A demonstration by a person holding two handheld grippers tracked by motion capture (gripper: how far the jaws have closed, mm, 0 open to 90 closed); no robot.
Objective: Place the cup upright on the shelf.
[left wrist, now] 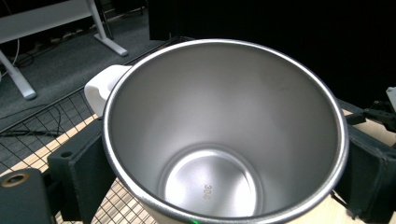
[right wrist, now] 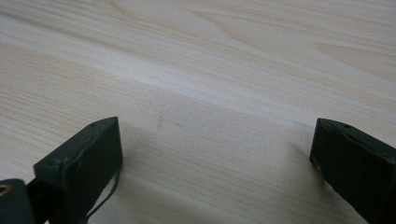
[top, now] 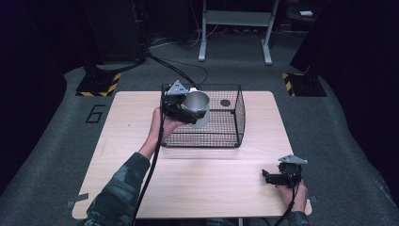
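Observation:
A steel mug [top: 196, 107] with a white handle [left wrist: 100, 87] is held tilted over the left end of a black wire basket [top: 221, 136]. My left gripper [top: 186, 109] is shut on the steel mug, one jaw on each side of its body; in the left gripper view the mug's empty inside [left wrist: 224, 135] faces the camera. My right gripper [top: 270, 178] rests low over the wooden table [top: 197, 183] at the near right, open, with bare wood [right wrist: 210, 116] between its jaws.
A small dark round thing [top: 225, 102] lies in the basket's far part. Beyond the table are grey carpet, a white metal stand [top: 235, 28] and black-and-yellow striped floor plates [top: 99, 84]. Dark curtains close off both sides.

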